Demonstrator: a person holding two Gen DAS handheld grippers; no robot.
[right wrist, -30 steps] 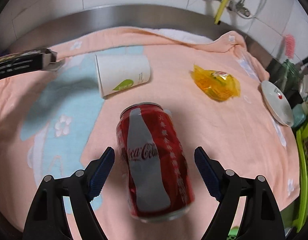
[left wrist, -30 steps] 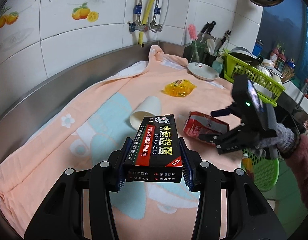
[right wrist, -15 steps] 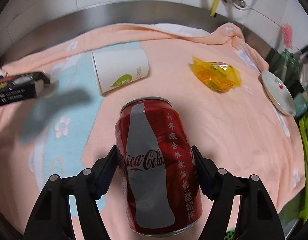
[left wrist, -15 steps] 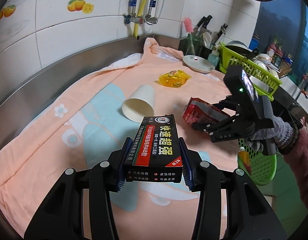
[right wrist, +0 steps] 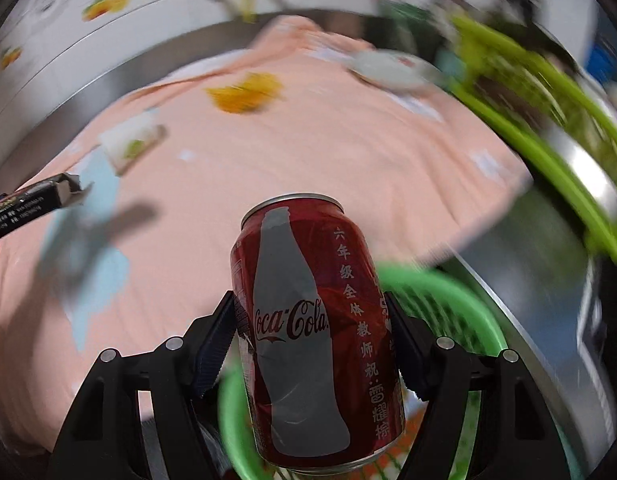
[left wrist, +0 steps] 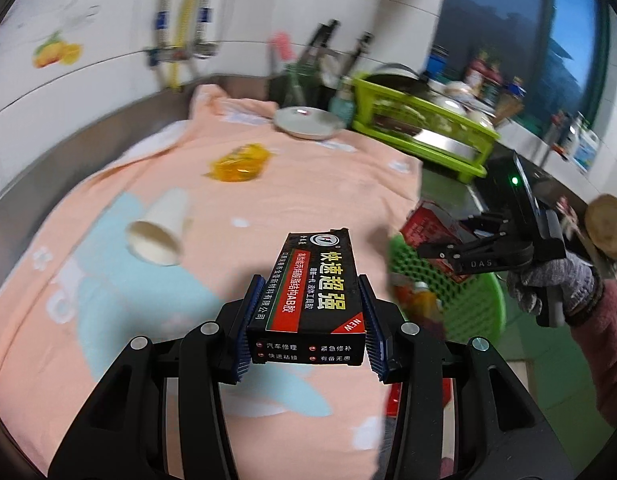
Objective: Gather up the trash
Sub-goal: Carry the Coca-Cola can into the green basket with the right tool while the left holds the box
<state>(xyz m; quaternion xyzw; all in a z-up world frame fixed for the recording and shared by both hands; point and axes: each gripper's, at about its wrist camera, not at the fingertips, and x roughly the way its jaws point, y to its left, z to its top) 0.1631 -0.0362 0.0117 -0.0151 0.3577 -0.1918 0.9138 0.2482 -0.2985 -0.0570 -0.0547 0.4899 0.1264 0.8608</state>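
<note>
The left gripper (left wrist: pixel 306 328) pinches a black glue box (left wrist: pixel 314 280) above the peach towel (left wrist: pixel 308 184). The right gripper (right wrist: pixel 310 344) squeezes a red cola can (right wrist: pixel 308 328) over the green basket (right wrist: pixel 448 300). Only the left view shows the gloved right hand (left wrist: pixel 556 284).

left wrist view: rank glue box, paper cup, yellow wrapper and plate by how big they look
1. glue box, clamped in the left gripper close to the lens, so nearness inflates it
2. plate
3. paper cup and yellow wrapper look about alike; no order
</note>
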